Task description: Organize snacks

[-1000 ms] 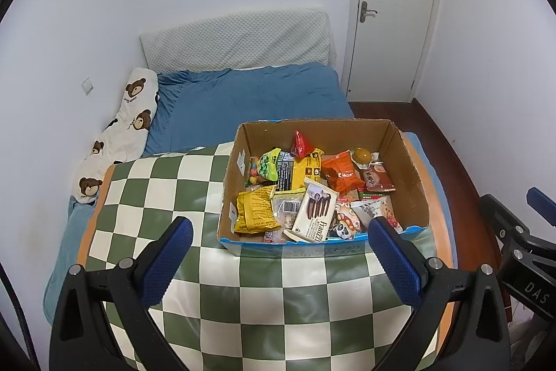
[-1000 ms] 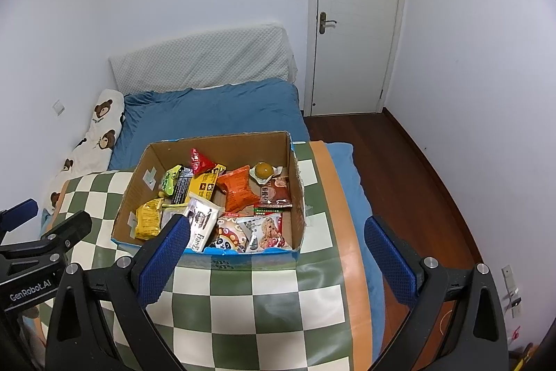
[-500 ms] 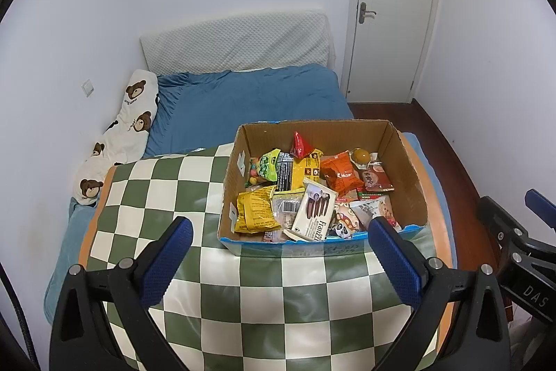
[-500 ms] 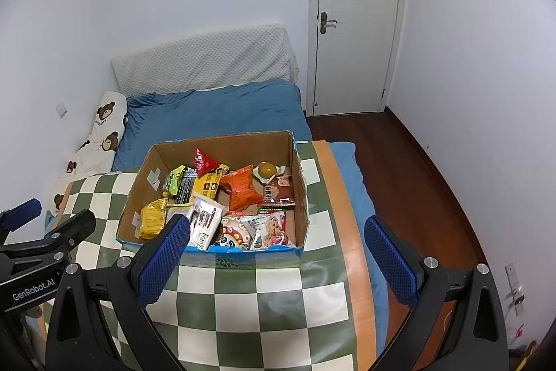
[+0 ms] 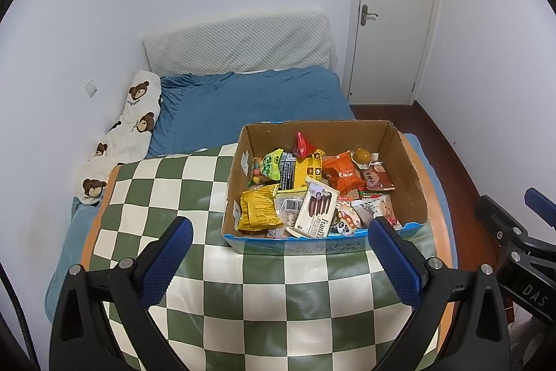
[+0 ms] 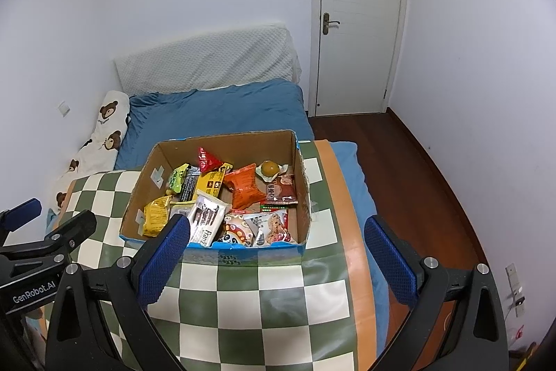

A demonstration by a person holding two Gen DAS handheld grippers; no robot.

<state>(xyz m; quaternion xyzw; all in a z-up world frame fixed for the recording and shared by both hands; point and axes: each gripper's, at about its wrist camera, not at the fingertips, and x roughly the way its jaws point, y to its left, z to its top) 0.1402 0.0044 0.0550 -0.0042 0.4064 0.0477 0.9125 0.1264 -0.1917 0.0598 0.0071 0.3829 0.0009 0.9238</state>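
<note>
Partly | cardboard box (image 5: 405, 162) near wall hides snacks (image 5: 312, 193) | lower packets buried

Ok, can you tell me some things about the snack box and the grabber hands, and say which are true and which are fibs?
1. The cardboard box is full of snack packets. True.
2. The left gripper is squeezing a snack. False: it is open and holds nothing.
3. The orange packet lies inside the box. True.
4. The box sits on the blue bed. False: it sits on the green and white checkered cloth.
5. The right gripper is open. True.
6. The white door stands wide open. False: it is shut.
</note>
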